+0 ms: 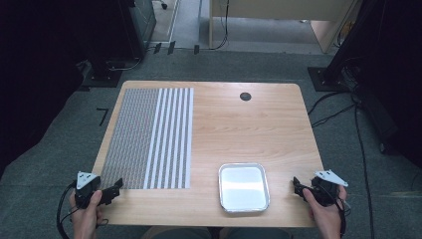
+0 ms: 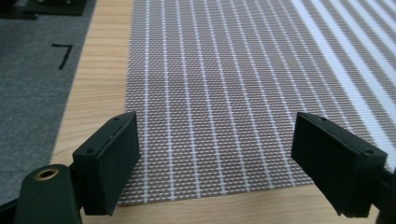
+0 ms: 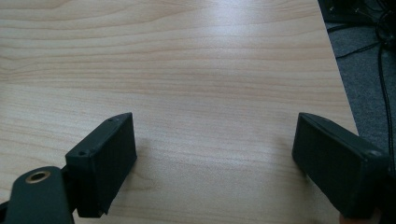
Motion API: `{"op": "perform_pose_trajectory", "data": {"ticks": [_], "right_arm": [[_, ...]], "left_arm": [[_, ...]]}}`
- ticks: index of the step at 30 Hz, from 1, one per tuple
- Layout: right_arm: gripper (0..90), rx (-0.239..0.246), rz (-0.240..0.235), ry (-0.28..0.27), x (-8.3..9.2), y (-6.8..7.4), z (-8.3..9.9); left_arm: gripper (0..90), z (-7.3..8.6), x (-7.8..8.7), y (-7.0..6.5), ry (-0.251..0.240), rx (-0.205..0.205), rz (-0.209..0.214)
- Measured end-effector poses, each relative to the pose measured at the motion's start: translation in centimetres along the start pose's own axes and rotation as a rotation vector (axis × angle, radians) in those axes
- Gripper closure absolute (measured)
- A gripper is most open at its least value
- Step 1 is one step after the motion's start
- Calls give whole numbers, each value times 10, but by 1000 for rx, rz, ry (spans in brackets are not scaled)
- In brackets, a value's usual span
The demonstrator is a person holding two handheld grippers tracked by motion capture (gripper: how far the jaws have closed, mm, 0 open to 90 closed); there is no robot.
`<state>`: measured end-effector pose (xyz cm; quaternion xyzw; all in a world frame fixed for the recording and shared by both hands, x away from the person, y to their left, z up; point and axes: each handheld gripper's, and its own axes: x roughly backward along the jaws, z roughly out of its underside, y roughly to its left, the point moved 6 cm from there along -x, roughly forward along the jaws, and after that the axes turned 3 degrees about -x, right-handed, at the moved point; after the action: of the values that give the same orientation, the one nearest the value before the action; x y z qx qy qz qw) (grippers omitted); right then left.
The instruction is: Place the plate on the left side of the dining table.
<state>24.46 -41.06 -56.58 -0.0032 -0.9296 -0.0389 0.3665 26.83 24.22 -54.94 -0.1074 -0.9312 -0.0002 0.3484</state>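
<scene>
Fingers (image 2: pixel 109 163) of both grippers spread wide, empty; woven striped mat (image 1: pixel 149 139), rectangular metal tray (image 1: pixel 244 187), wooden table (image 1: pixel 249 129).

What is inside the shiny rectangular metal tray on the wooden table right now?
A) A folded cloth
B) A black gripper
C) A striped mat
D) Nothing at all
D: in the high view the shiny rectangular metal tray shows only its bare reflective bottom, while the striped woven mat lies apart on the table's left and both grippers are held at the near corners.
</scene>
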Motion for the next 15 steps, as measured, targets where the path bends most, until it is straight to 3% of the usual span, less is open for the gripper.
{"op": "perform_pose_trajectory", "data": {"ticks": [7, 10, 15], "right_arm": [[145, -6, 8, -5, 1, -1, 1], [146, -13, 10, -9, 4, 0, 0], [152, -37, 16, -39, 10, 1, -4]], "left_arm": [[155, -1, 1, -1, -7, 1, -24], [154, -2, 4, 0, -7, 29, -19], [137, -5, 7, -2, -24, 41, -19]]}}
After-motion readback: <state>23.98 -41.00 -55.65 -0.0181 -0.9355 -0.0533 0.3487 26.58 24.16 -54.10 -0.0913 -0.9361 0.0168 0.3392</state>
